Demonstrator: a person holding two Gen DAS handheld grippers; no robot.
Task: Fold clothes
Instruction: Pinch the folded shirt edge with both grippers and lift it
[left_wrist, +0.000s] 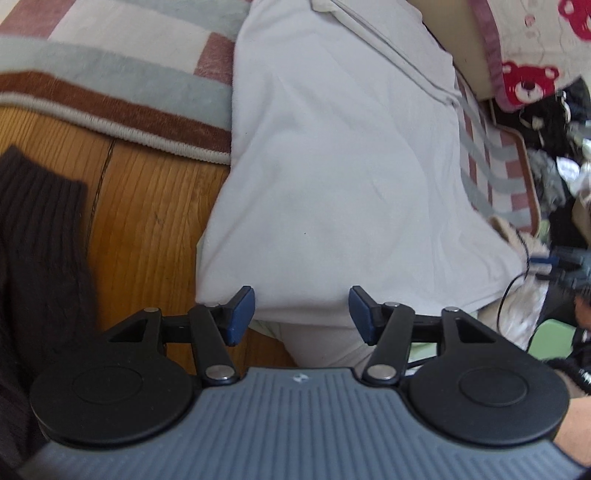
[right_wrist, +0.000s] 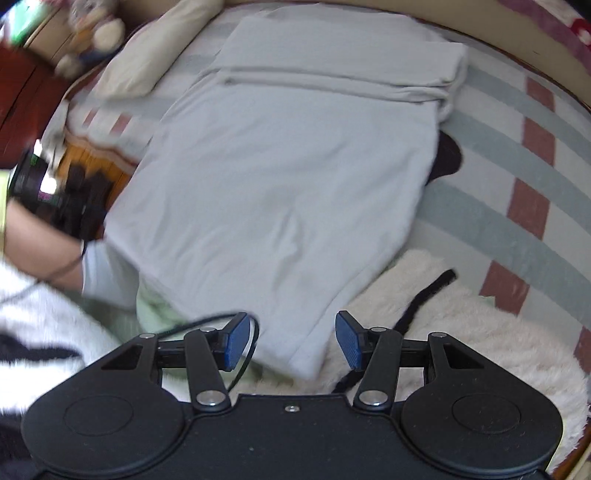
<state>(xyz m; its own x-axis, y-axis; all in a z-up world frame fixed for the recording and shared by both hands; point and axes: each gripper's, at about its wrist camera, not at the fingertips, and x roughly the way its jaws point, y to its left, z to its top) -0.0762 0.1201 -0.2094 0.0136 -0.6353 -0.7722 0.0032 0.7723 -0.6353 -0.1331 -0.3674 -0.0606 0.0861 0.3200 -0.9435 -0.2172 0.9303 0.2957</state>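
Note:
A pale grey garment (left_wrist: 332, 177) lies spread flat on a striped blanket, with a folded band across its far end (right_wrist: 332, 79). My left gripper (left_wrist: 302, 315) is open, its blue pads on either side of the garment's near edge, holding nothing. My right gripper (right_wrist: 291, 341) is open over the garment's near corner (right_wrist: 295, 343), holding nothing. In the right wrist view the left gripper (right_wrist: 66, 206) shows at the garment's left edge, blurred.
The striped blanket (right_wrist: 509, 177) covers the surface, with a wooden floor (left_wrist: 147, 206) beside it. A dark knitted garment (left_wrist: 37, 266) lies at left. A fluffy white rug (right_wrist: 461, 332) with a black strap and a pillow (right_wrist: 155, 48) lie nearby. A bear-print cloth (left_wrist: 528, 59) is at the far right.

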